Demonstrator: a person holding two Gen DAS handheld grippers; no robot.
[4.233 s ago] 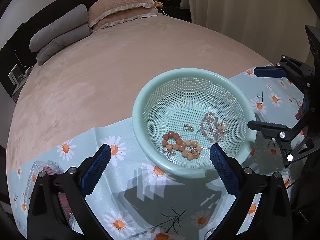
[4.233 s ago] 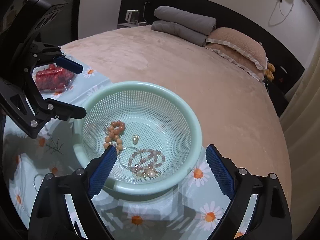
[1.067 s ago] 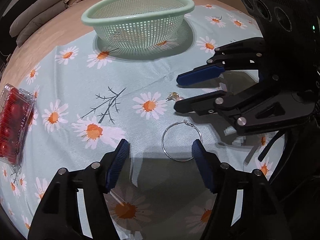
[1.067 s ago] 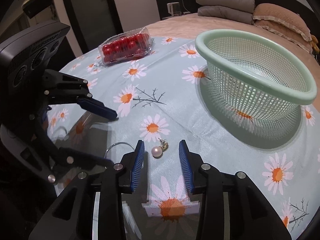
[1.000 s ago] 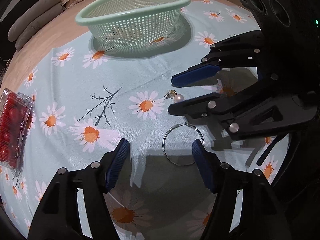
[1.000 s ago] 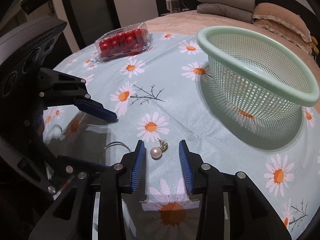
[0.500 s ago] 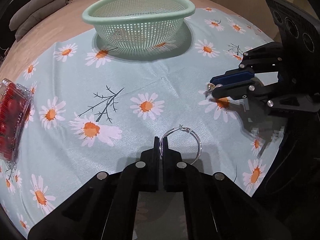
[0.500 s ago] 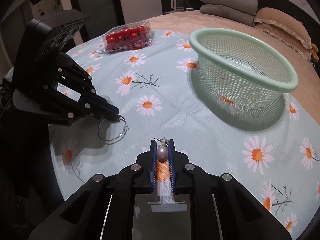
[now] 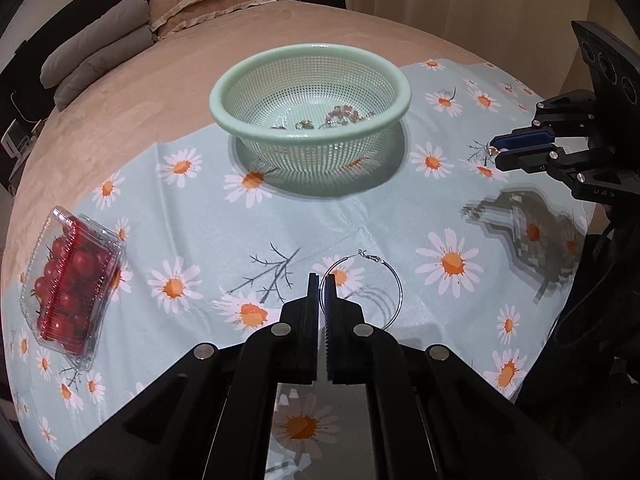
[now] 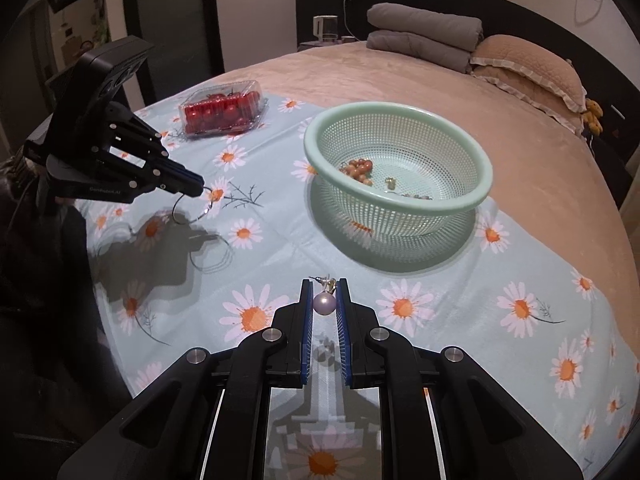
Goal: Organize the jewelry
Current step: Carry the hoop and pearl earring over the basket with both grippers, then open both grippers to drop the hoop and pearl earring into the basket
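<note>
The left gripper (image 9: pixel 322 280) has its jaws together, clamped on the thin wire of a silver hoop earring (image 9: pixel 362 286). The hoop hangs from the fingertips to their right, clear of the daisy-print cloth (image 9: pixel 280 224); its shadow falls on the cloth below it. In the right wrist view the hoop (image 10: pixel 194 206) dangles beneath the tips of the left gripper (image 10: pixel 198 188).

The right gripper (image 10: pixel 324 286) is clamped on a pearl earring (image 10: pixel 323 303). The pearl sits between the blue pads, near their tips, with the metal post projecting forward past them. In the left wrist view the pearl earring (image 9: pixel 491 151) shows at the tip of the right gripper (image 9: pixel 496 151).

Ahead of both grippers, a green mesh basket (image 10: pixel 476 196) stands on the cloth. Inside it lie an orange bead bracelet (image 10: pixel 357 169) and other small pieces. A clear box of cherry tomatoes (image 9: pixel 70 280) lies to the left of the left gripper, well apart.
</note>
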